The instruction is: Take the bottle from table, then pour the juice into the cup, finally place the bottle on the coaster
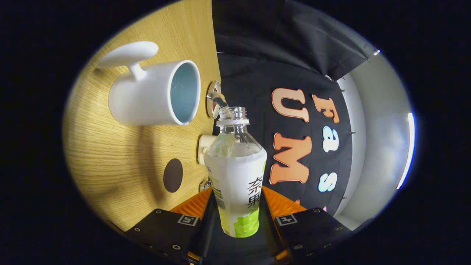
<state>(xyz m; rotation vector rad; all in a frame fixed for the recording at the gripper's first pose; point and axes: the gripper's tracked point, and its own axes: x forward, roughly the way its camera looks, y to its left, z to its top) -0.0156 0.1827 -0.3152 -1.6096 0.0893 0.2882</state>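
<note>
Gripper (237, 211) fingers clamped on both sides of the bottle (235, 173), held between them with its open neck pointing away; liquid leaves the mouth toward the white cup (147, 97) standing on the wooden table (110, 162), far left of the neck. Pour step judged in progress, though the stream appears to fall short of the rim. Next: right the bottle, then carry it to the dark round coaster (173, 175), near left.
</note>
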